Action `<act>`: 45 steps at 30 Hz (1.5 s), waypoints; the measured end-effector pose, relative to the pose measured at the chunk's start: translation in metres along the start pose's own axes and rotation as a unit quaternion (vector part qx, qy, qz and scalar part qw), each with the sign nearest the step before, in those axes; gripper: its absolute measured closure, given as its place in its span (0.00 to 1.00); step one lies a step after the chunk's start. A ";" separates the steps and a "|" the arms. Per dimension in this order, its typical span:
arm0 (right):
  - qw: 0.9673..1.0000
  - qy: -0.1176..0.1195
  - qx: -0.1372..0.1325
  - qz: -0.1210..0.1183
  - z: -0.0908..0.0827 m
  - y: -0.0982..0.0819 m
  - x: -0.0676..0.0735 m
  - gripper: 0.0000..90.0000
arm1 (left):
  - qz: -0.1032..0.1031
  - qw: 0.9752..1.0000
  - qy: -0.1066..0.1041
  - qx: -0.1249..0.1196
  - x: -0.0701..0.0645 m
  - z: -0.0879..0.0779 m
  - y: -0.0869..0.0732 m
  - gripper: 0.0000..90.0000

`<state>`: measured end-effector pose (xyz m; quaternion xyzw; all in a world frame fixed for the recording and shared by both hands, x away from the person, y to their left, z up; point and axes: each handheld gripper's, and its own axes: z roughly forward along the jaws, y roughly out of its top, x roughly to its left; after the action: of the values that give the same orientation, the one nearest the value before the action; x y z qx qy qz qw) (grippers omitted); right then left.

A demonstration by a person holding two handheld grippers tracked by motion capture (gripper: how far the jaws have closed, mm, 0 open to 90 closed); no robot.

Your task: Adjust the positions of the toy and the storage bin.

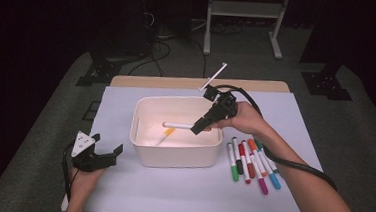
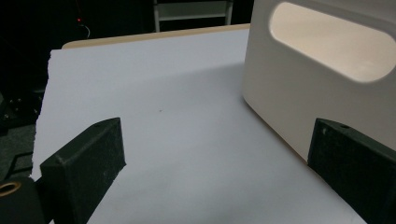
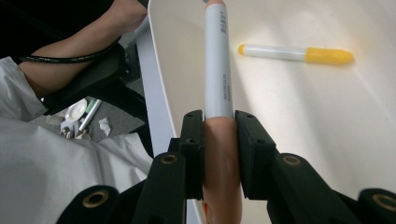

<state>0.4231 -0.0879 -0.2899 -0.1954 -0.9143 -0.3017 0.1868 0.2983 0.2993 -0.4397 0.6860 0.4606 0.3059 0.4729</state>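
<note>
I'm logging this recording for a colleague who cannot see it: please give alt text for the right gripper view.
The right gripper is shut on the peach-coloured cap of a white marker, held over the inside of a cream bin. A yellow-capped marker lies on the bin's floor beyond it. At left, past the bin's rim, are a forearm and a white sleeve.

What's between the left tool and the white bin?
Only bare white table cover, per the left gripper view: the left tool sits open, the bin just ahead at right.
</note>
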 end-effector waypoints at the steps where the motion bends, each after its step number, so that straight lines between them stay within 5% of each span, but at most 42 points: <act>1: 1.000 0.002 0.007 -0.001 0.005 0.002 -0.001 0.81 | -0.002 1.000 0.000 -0.001 0.000 0.000 0.000 0.03; 11: 0.998 -0.005 0.056 -0.014 0.044 0.016 -0.006 0.81 | 0.001 1.000 0.000 0.000 0.001 0.000 0.000 0.03; 21: 0.996 -0.013 0.092 -0.009 0.064 0.020 -0.010 0.80 | -0.001 1.000 0.000 -0.003 0.001 0.000 0.000 0.03; 22: 0.994 -0.036 0.100 -0.011 0.069 0.021 -0.008 0.70 | 0.000 1.000 -0.001 -0.002 0.001 -0.001 0.000 0.03; 24: 0.994 -0.047 0.101 -0.012 0.069 0.022 -0.006 0.70 | -0.001 1.000 0.000 -0.003 0.001 -0.001 0.000 0.03; 32: 0.995 -0.058 0.077 -0.017 0.047 0.017 0.002 0.69 | -0.001 1.000 0.000 -0.003 0.001 -0.001 0.000 0.03; 37: 0.998 -0.060 0.020 -0.005 0.010 0.000 0.003 0.68 | -0.001 1.000 -0.001 0.001 0.001 0.000 -0.001 0.03; 45: 0.996 -0.071 -0.044 0.023 -0.044 -0.035 0.005 0.68 | -0.001 1.000 0.001 0.001 0.001 0.000 0.000 0.03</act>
<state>0.4126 -0.1399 -0.2716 -0.2454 -0.9062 -0.3229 0.1197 0.2982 0.3000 -0.4401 0.6858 0.4621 0.3052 0.4723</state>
